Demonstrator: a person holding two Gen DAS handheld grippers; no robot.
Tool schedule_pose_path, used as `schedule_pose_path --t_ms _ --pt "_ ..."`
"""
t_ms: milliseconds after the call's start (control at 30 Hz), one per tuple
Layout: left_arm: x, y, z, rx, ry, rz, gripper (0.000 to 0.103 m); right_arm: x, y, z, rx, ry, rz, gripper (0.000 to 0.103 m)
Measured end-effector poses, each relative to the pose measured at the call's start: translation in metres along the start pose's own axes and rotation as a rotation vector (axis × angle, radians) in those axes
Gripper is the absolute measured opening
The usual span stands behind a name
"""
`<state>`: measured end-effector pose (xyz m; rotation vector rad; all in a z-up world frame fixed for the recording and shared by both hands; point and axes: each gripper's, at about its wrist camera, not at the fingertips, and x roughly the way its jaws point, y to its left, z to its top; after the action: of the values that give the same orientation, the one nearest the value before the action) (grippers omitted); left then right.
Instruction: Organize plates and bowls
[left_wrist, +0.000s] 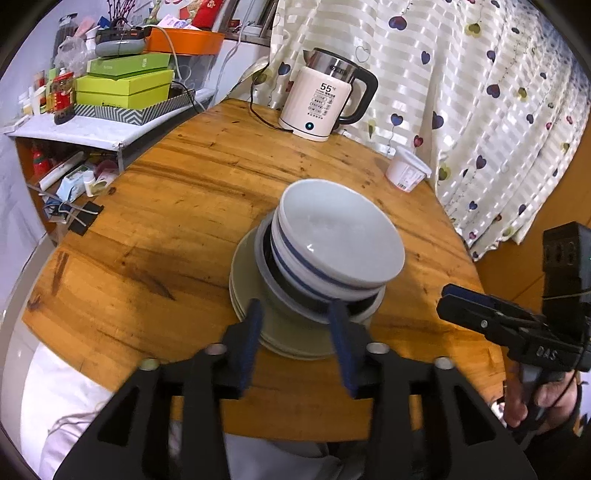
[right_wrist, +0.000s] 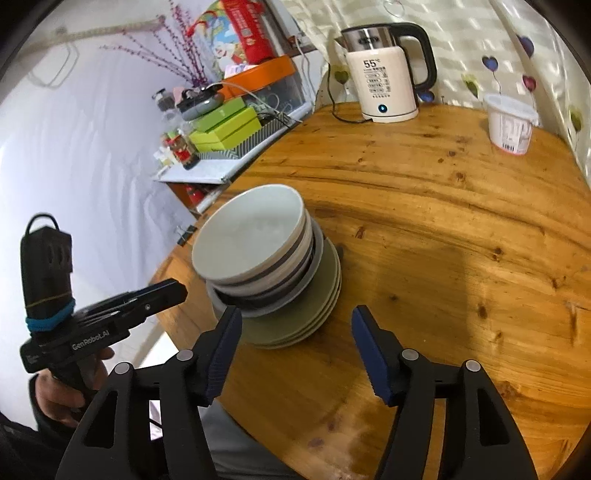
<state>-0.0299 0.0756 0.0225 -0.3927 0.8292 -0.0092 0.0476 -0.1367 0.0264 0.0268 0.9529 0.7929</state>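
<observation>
Left wrist view: my left gripper (left_wrist: 297, 325) has its jaws apart and empty, and the stacked bowls (left_wrist: 332, 243) on plates (left_wrist: 288, 339) sit just ahead of its tips on the table (left_wrist: 166, 206).

Right wrist view: my right gripper (right_wrist: 295, 334) is also spread and holding nothing; the stack is ahead and left, by my left finger (right_wrist: 225, 343).

Bare table (right_wrist: 461, 229) right of the crockery stack (right_wrist: 273, 258) — kettle (right_wrist: 388, 74) and tub (right_wrist: 511, 123) crowd the far edge.

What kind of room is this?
Probably a lived-in home, a dining corner: a wooden table with stacked dishes, an electric kettle, a heart-patterned curtain and a cluttered shelf.
</observation>
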Motion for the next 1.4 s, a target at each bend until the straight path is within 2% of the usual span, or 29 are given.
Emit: schedule_pose_path --t_ms 133,233,567,967,1067,1200,1400 --pt "-0.001 -0.006 -0.007 0.011 -0.003 0.038 0.049 0.001 0.011 -0.008 -0.036 0.003 -0.026 0.066" --pt "0.000 -0.010 -0.010 0.020 -0.004 0.067 0.055 0.002 0.019 -0.013 -0.069 0.007 -0.045 0.066" --pt "0.006 -0.018 -0.017 0.054 0.015 0.145 0.056 0.010 0.031 -0.021 -0.120 0.028 -0.082 0.073" --pt "0.011 -0.013 -0.020 0.027 0.031 0.148 0.056 0.020 0.037 -0.022 -0.145 0.047 -0.091 0.074" --pt "0.011 -0.012 -0.020 0.027 0.023 0.169 0.056 0.022 0.038 -0.021 -0.151 0.051 -0.092 0.074" --pt "0.013 -0.012 -0.020 0.021 0.027 0.150 0.056 0.024 0.038 -0.020 -0.152 0.055 -0.091 0.074" --pt "0.017 -0.014 -0.021 0.037 0.040 0.181 0.056 0.026 0.038 -0.021 -0.151 0.060 -0.094 0.074"
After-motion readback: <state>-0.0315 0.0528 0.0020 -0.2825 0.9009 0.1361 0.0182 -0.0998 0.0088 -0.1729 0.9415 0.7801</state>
